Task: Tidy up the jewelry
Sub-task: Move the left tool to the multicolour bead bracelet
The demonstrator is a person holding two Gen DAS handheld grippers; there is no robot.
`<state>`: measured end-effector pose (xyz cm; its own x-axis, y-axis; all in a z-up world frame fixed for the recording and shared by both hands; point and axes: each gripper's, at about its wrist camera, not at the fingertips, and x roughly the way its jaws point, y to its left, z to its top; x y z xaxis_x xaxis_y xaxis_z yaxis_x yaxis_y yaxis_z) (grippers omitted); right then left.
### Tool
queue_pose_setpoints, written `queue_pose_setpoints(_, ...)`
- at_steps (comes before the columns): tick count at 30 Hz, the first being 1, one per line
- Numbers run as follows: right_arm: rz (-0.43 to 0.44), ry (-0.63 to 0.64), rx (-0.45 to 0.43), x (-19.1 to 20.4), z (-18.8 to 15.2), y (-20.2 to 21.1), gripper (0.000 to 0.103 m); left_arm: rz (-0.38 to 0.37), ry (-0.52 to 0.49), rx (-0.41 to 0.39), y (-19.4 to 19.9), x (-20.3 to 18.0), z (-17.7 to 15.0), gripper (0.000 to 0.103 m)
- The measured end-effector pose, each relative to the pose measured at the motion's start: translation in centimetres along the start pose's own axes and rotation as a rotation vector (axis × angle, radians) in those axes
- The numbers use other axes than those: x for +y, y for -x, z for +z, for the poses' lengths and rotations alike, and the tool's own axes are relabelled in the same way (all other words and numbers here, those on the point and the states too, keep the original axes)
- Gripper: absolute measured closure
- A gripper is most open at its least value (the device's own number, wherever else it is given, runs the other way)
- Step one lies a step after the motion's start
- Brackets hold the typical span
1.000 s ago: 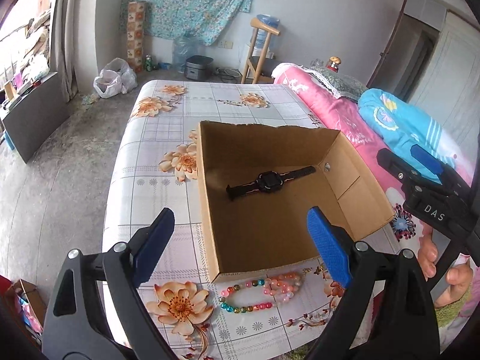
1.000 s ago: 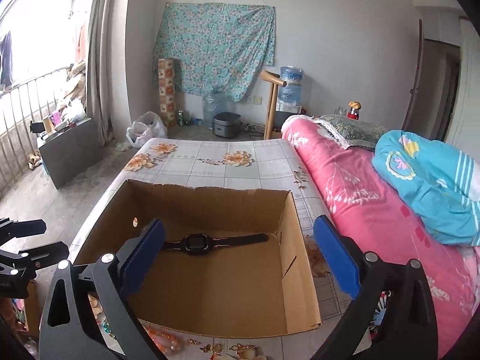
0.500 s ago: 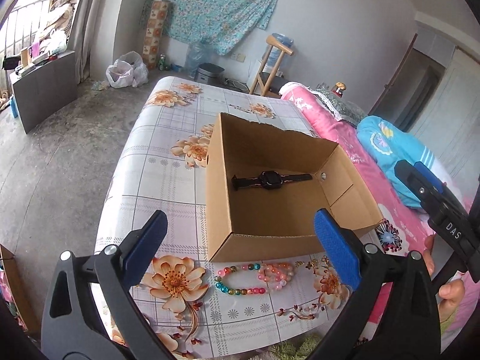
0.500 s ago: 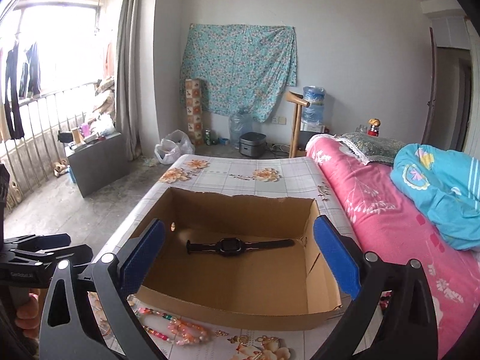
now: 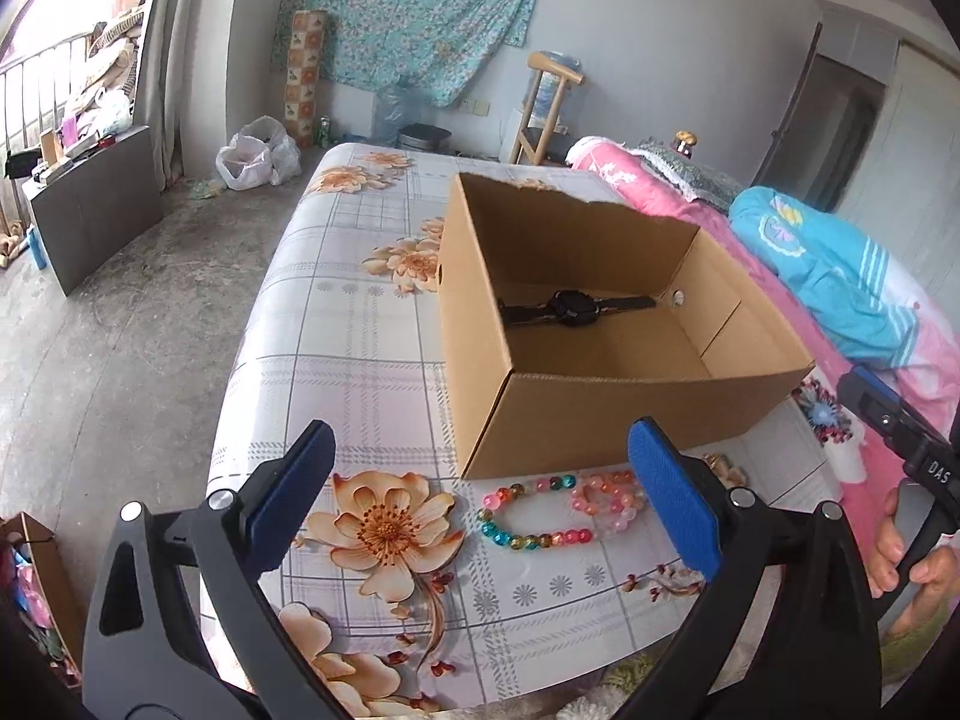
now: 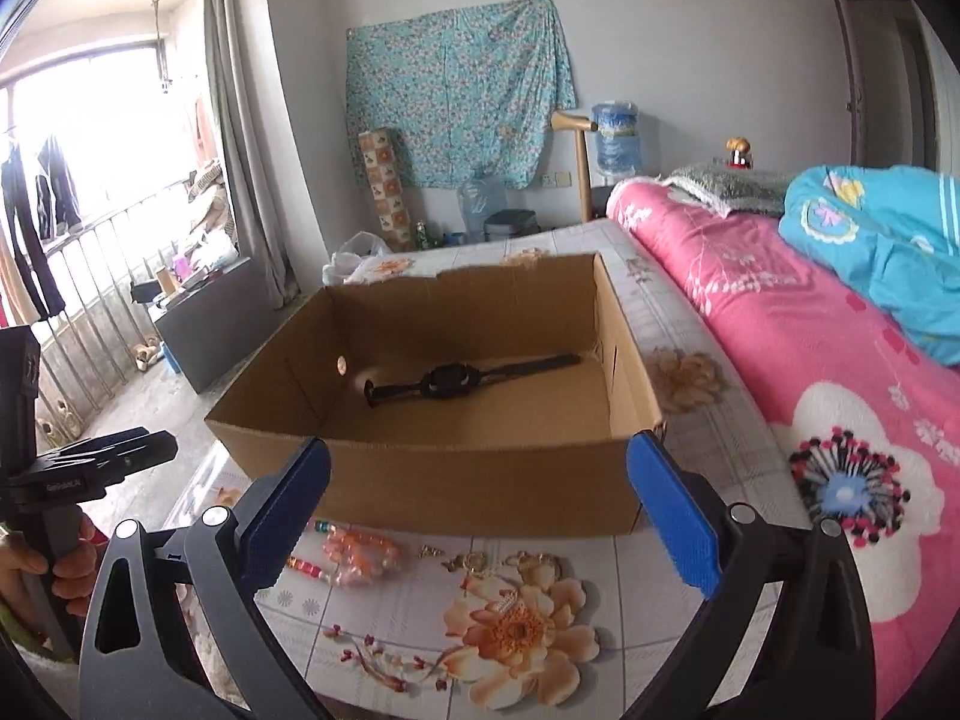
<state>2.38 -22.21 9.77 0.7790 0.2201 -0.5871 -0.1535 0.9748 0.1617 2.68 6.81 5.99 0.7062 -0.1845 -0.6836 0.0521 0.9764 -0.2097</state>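
Observation:
An open cardboard box stands on the flowered table, and a black watch lies flat on its floor. In front of the box lie a multicolour bead bracelet, a pink bead bracelet and small gold pieces. My left gripper hangs open above the near table edge, with nothing between its fingers. My right gripper is open too, empty, facing the box and the watch. The pink bracelet and gold pieces lie just below it.
A bed with a pink cover and a blue quilt runs along the table's right side. Bare floor and a grey cabinet lie to the left. A hand holds the other gripper's handle at each view's edge.
Both grippers have drawn back from the box toward the table's near edge and sunk lower. The bracelets in front of the box now show more fully.

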Motion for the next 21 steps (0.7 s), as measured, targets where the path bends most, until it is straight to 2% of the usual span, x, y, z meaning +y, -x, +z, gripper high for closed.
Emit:
queue_pose_setpoints(4,0.074,-0.001,0.078,0.8,-2.5,-1.1,0.007,0.035,-0.047,0.055,-1.9,-0.1,-1.8,0.008)
queue_pose_setpoints(7,0.144,-0.023,0.129,1.9,-3.9,-2.1,0.007,0.053,-0.119,0.079,-2.9,-0.7,-2.8,0.009)
queue_pose_setpoints(10,0.192,-0.033,0.174,3.1,-4.8,-3.3,0.017,0.066,-0.198,0.102,-3.8,-1.5,-3.6,0.018)
queue_pose_setpoints(11,0.202,-0.034,0.194,3.6,-5.0,-3.9,0.022,0.064,-0.217,0.116,-4.2,-1.7,-3.8,0.025)
queue_pose_setpoints(18,0.224,-0.027,0.288,5.7,-5.4,-7.7,0.052,0.013,-0.248,0.186,-6.3,-1.9,-4.1,0.048)
queue_pose_setpoints(21,0.22,-0.021,0.31,6.1,-5.4,-8.8,0.059,0.003,-0.269,0.213,-7.1,-2.0,-4.3,0.056)
